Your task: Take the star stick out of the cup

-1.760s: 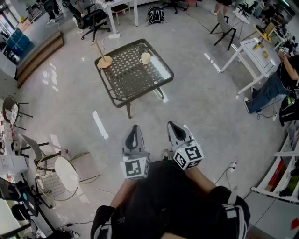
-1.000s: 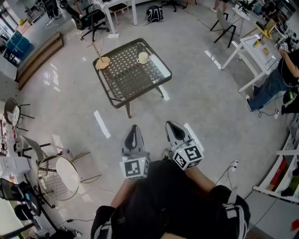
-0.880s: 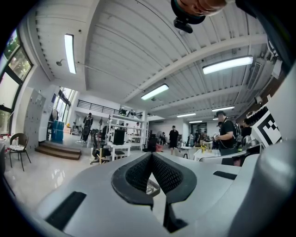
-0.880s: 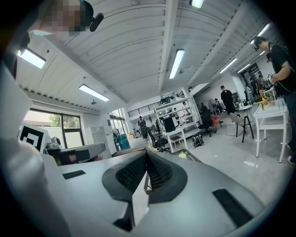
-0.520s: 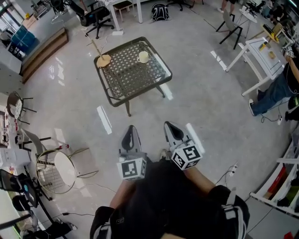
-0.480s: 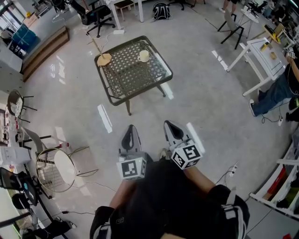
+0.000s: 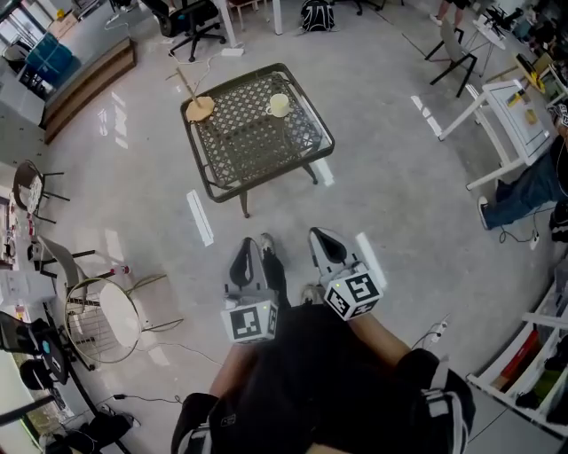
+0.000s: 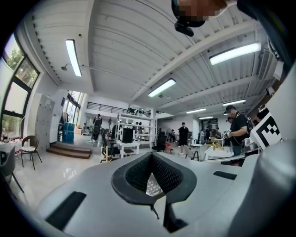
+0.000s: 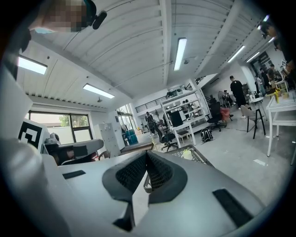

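Left tongs (image 7: pixel 248 250) and right tongs (image 7: pixel 320 239) were both clenched empty; the thin tan stick (image 7: pixel 185 89) stood in a tan round holder (image 7: pixel 200 109) at the dark mesh desk's (image 7: pixel 257 144) far-left corner, well ahead across open grey floor (image 7: pixel 382 186).

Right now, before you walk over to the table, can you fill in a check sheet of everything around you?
surface: dark mesh table, standing some way ahead on the grey floor.
job's things: cream cup near the far edge; tan holder at the far left corner with a thin stick leaning out; no star can be made out.
clutter: nothing seen on the table besides those.
tools: left tool and right tool both shut and empty, held close to the person's body, far from the table.
cables: white power strip with its lead on the floor at the right.
surroundings: round wire chair, backpack, white desk, seated person.
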{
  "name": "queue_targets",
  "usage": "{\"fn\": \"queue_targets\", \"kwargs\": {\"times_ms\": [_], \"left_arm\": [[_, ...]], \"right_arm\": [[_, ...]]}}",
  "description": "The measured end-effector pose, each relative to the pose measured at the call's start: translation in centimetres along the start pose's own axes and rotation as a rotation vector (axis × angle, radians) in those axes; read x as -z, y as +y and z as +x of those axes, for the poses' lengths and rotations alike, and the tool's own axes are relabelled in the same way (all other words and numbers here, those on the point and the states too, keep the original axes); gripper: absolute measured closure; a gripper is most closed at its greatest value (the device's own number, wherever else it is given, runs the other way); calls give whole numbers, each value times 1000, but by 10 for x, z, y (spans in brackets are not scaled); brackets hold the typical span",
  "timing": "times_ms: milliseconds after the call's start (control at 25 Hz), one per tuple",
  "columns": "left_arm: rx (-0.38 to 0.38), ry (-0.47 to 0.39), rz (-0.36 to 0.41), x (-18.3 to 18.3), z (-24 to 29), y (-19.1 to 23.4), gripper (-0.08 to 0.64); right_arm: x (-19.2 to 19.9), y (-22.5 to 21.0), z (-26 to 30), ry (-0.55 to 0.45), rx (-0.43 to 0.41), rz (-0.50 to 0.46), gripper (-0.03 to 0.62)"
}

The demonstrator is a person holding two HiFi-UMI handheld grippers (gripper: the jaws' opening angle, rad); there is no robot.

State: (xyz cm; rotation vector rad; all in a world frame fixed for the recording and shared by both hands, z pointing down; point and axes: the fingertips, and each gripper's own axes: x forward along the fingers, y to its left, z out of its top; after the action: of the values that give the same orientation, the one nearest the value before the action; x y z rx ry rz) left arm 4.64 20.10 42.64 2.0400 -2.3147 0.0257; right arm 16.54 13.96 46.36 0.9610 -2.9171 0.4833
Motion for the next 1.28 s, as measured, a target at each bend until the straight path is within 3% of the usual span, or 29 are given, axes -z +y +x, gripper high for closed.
{"fn": "queue_targets", "kwargs": {"times_ms": [280, 520, 680, 800, 1000, 1280], "left_arm": [[31, -11, -27, -1, 81, 42, 545], [78, -34, -29, -24, 159, 87, 545], [126, -31, -38, -30, 197, 109, 545], [155, -34, -85, -32, 225, 124, 545], [188, -44, -93, -30, 261, 148, 545], [213, 6, -108, -15, 276, 151, 545]], "right_arm": [[-17, -27, 77, 2, 49, -17, 583], [-43, -39, 159, 4, 82, -41, 582], [-50, -53, 205, 9, 134, -11, 583], [-51, -62, 241, 12, 164, 0, 581], [-57, -77, 287, 0, 214, 5, 583], [-37, -110, 308, 30, 280, 121, 582]]}}
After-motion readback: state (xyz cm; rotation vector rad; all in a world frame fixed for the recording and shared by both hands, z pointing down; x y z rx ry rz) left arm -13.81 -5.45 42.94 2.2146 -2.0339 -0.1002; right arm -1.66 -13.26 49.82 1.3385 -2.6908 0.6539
